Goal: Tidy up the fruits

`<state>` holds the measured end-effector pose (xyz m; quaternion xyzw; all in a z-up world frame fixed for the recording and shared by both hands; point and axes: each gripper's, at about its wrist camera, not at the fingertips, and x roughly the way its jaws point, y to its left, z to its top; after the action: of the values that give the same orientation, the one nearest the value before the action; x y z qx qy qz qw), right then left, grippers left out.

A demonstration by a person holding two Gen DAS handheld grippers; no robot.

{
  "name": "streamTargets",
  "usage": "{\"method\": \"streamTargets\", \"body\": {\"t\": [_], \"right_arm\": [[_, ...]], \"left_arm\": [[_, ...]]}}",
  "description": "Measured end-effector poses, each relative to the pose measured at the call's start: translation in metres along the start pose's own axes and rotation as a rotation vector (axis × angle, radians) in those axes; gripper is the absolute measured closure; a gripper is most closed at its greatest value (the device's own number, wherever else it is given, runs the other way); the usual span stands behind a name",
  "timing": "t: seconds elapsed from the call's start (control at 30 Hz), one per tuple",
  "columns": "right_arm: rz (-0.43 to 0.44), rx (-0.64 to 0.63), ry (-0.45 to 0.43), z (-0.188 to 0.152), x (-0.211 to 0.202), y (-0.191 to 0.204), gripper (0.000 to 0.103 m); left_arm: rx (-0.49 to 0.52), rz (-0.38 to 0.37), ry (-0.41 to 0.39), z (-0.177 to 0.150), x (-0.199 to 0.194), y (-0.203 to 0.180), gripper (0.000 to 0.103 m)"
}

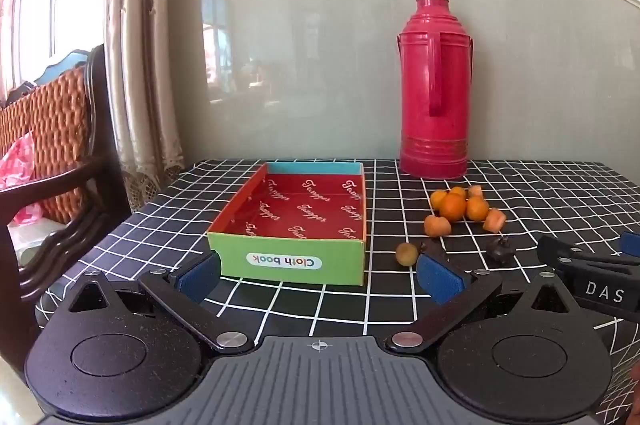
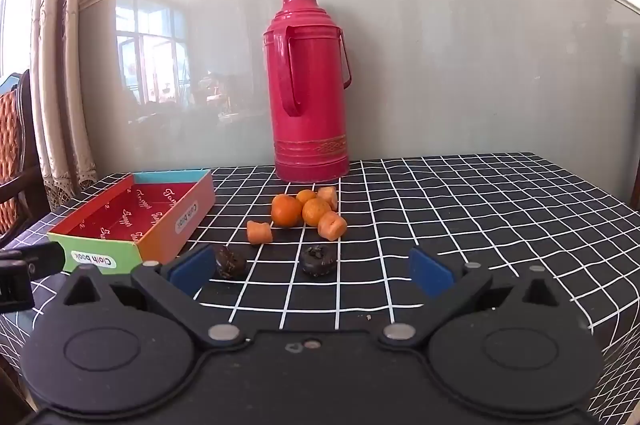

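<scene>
An empty cardboard box (image 1: pixel 294 259) with a red inside and a green "Cloth book" front sits on the checked tablecloth; it also shows in the right wrist view (image 2: pixel 96 257). Right of it lies a cluster of several small orange fruits (image 1: pixel 454 205) (image 2: pixel 286 211), a yellow-green fruit (image 1: pixel 407 253) and two dark fruits (image 2: pixel 318 260) (image 2: pixel 229 262). My left gripper (image 1: pixel 318 275) is open and empty in front of the box. My right gripper (image 2: pixel 312 271) is open and empty, with the dark fruits just beyond its fingertips.
A tall red thermos (image 1: pixel 434 89) (image 2: pixel 310 89) stands at the back against the grey wall panel. A wooden chair (image 1: pixel 52 153) and curtains are left of the table. The table's left edge (image 1: pixel 100 257) is near the box.
</scene>
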<state>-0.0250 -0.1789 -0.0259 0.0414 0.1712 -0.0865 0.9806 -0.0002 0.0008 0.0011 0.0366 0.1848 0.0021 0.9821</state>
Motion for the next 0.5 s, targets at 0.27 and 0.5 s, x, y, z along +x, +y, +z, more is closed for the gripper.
{"method": "streamTargets", "body": {"t": [0.27, 0.5], "right_arm": [[-0.003, -0.004, 0.000, -0.0037, -0.0050, 0.0027, 0.006], [-0.008, -0.018, 0.005, -0.0069, -0.0088, 0.0061, 0.006]], "left_arm": [[-0.013, 0.004, 0.002, -0.0043, 0.0026, 0.0004, 0.000], [-0.001, -0.005, 0.027, -0.0023, 0.0028, -0.0018, 0.000]]}}
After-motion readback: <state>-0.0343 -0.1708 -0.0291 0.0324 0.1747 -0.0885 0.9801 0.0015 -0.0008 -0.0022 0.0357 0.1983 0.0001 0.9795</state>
